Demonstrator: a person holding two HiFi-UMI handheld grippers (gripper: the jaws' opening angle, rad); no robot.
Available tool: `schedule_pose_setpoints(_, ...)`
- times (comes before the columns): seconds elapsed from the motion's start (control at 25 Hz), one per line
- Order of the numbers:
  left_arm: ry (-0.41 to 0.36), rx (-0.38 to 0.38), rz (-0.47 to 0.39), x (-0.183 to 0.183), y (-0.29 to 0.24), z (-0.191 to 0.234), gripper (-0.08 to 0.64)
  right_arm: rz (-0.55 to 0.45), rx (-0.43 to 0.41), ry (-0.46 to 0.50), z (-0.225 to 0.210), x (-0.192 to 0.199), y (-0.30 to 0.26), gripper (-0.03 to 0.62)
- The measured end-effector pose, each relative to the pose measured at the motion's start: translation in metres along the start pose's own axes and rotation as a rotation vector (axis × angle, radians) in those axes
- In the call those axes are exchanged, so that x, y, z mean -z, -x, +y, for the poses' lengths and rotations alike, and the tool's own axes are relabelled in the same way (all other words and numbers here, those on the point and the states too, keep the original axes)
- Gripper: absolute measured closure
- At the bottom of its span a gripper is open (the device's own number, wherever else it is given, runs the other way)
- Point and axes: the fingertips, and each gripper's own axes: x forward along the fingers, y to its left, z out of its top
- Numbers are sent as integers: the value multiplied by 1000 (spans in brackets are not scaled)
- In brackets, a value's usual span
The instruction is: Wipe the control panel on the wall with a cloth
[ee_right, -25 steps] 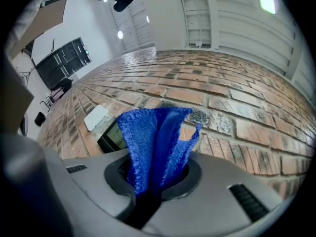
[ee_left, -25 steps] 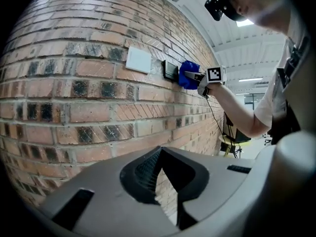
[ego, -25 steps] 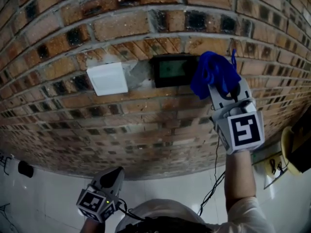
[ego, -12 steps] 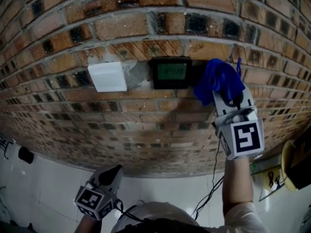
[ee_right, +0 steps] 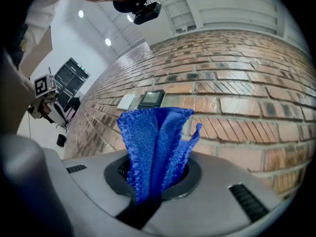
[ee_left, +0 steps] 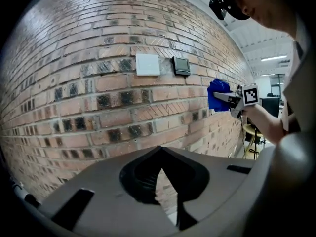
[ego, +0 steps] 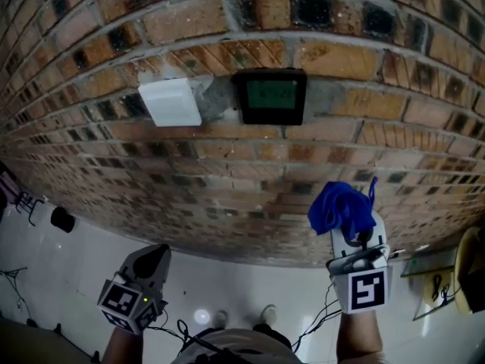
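Note:
The control panel is a small black box with a green screen, set in the brick wall. Well below it and to the right, my right gripper is shut on a bunched blue cloth, which is apart from the panel. In the right gripper view the cloth stands up out of the jaws, with the panel beyond it. My left gripper hangs low at the left, shut and holding nothing. From the left gripper view, the panel and the cloth show along the wall.
A white switch plate sits just left of the panel. Black cables hang by the wall's foot on a white floor. A yellow object is at the far right and a small dark item at the left.
My right gripper has come down and away from the panel's right side with the cloth still in it. The panel is now fully uncovered. The left gripper has hardly moved.

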Motion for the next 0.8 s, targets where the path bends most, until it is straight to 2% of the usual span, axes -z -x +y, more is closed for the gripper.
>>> schedule_pose_setpoints(0.24, 0, 47, -40, 9, 26, 3, 558, 123, -27, -72, 68, 48, 66, 503)
schedule_pose_setpoints(0.4, 14, 82, -48, 36, 62, 25, 558, 211, -61, -122, 131, 56, 105, 503)
schedule_pose_setpoints(0.48, 24, 94, -50, 53, 83, 40, 558, 233, -60, -150, 165, 53, 114, 503)
schedule_pose_setpoints(0.56, 24, 111, -57, 71, 110, 56, 559, 226, -26, -182, 197, 41, 121, 503)
schedule_pose_setpoints(0.64, 30, 131, -71, 88, 142, 72, 558, 208, 11, -199, 231, 21, 131, 503)
schedule_pose_setpoints(0.8, 13, 173, -68, 124, 201, 104, 560, 187, 17, -197, 305, -19, 157, 503)
